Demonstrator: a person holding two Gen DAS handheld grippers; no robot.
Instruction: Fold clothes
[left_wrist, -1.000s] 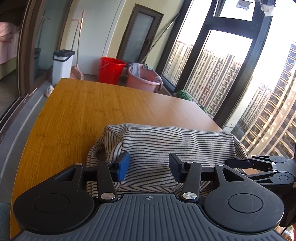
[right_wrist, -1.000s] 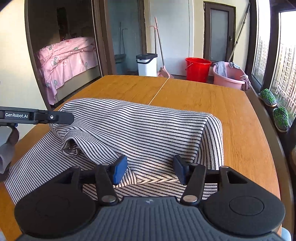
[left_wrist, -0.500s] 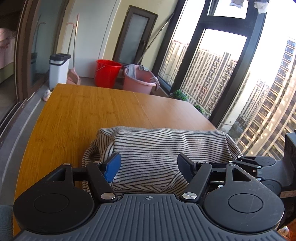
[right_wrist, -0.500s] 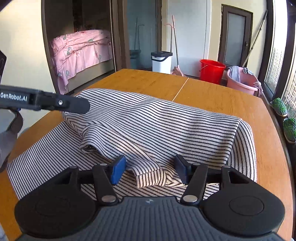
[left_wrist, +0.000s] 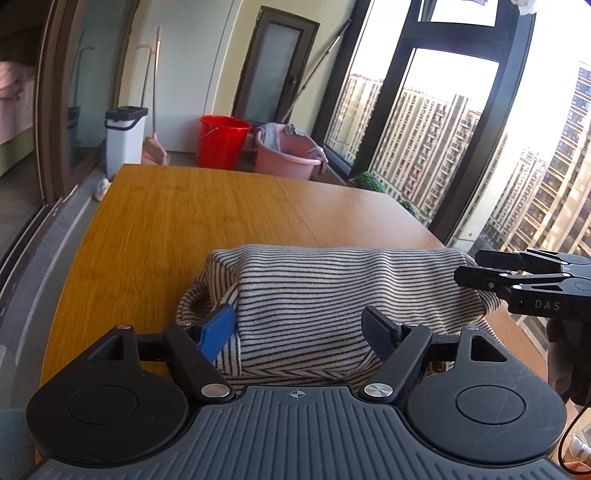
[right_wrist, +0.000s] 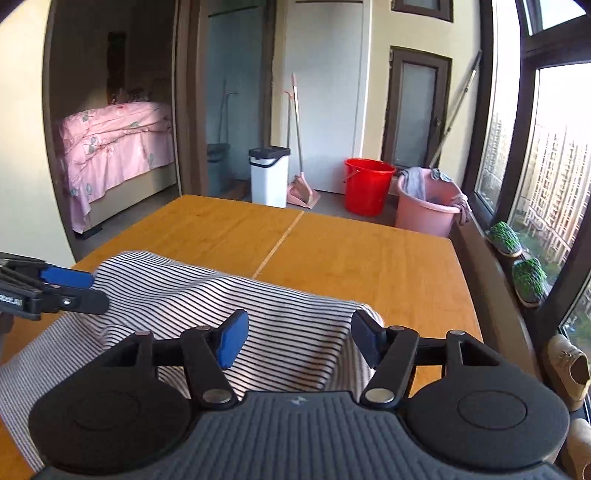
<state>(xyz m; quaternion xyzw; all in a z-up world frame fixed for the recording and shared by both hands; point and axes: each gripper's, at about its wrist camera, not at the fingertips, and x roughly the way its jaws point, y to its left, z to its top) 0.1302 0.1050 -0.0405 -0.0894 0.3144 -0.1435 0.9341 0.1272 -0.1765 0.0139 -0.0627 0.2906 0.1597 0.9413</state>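
Left wrist view: the striped garment (left_wrist: 332, 295), folded into a bulging bundle, lies on the wooden table (left_wrist: 184, 229) at lower centre; the left gripper (left_wrist: 301, 330) is opening, pads clear of the cloth, with high-rise buildings (left_wrist: 424, 147) at right. Right wrist view: the garment's single layer trails to the lower left, the right gripper (right_wrist: 297, 339) stands released above it, a pink-covered bed (right_wrist: 114, 147) shows at upper left, and a pink basin (right_wrist: 424, 206) holds cloths beside a red bucket (right_wrist: 367, 184).

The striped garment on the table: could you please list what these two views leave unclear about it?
- Striped garment, left wrist view: near edge hidden behind the left tongs.
- Right wrist view: near part covered by the right tongs.
- Garment type: folded, cannot tell.
- Basin contents: too small.
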